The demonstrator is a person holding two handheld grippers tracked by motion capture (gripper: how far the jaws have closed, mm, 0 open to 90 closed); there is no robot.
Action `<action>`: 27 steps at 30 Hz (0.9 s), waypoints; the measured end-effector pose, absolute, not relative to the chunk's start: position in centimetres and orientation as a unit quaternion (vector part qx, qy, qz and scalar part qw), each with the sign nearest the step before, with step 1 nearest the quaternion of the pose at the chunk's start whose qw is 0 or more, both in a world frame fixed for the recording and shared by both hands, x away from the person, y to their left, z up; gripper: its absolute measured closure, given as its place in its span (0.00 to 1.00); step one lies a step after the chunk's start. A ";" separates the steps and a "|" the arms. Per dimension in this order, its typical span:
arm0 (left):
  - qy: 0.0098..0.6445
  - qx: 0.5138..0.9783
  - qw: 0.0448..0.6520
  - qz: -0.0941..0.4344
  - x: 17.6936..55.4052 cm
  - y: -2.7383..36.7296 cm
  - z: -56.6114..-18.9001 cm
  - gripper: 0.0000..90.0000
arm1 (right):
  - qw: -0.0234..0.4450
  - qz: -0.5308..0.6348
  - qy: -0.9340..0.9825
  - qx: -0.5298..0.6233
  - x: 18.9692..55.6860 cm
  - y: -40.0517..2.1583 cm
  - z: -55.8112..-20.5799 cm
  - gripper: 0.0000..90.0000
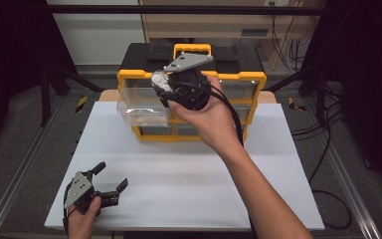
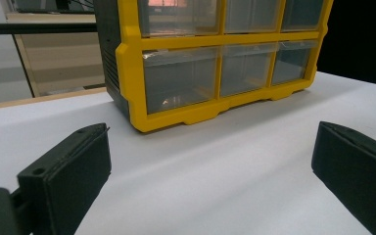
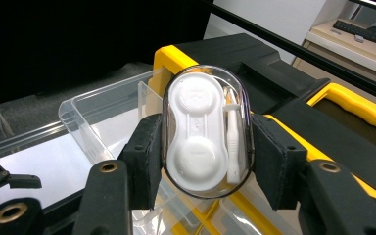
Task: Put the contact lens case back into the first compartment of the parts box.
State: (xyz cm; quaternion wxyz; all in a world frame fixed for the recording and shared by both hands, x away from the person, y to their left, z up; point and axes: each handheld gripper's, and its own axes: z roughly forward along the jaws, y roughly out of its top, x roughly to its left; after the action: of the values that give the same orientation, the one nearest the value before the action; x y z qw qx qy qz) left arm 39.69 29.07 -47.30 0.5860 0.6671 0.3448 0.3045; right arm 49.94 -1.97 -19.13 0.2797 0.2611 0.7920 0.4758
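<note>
Standing at twelve o'clock on the white table (image 1: 189, 184), the yellow-and-black drawer cabinet (image 1: 248, 79) had its clear plastic drawer (image 1: 139, 107) pulled out. Above it, the right gripper (image 3: 205, 152) clamped a clear oval contact-lens case (image 3: 203, 132). At seven o'clock, the left gripper (image 1: 112, 181) gaped wide, empty.

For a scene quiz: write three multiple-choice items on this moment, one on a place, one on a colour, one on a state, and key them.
1. Where is the clear oval case?
A. between the right gripper's jaws
B. flat on the white table
C. in the left gripper

2. What colour is the drawer cabinet's frame?
A. red
B. yellow
C. green

3. How is the top-left clear drawer?
A. pushed in
B. removed to the table
C. pulled out

Key: 1 A, the pads press its sides in the right gripper view; 2 B, yellow bars frame the drawers; 3 C, it juts from the cabinet in the high view.
</note>
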 end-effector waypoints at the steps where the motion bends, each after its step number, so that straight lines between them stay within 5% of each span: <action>1: 0.345 0.667 0.586 0.305 39.7 29.1 -47.3 0.01 | 0.279 0.476 0.792 0.260 50.0 -1.9 -19.1 0.55; 27: 0.344 0.666 0.586 0.306 39.7 29.1 -47.3 0.01 | 0.271 0.474 0.801 0.247 50.0 -0.4 -19.2 0.55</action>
State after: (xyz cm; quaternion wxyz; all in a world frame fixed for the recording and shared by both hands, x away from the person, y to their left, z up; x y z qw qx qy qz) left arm 39.71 29.14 -47.27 0.5863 0.6663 0.3442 0.3062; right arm 49.97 -0.43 -19.17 0.2706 0.2466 0.8006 0.4745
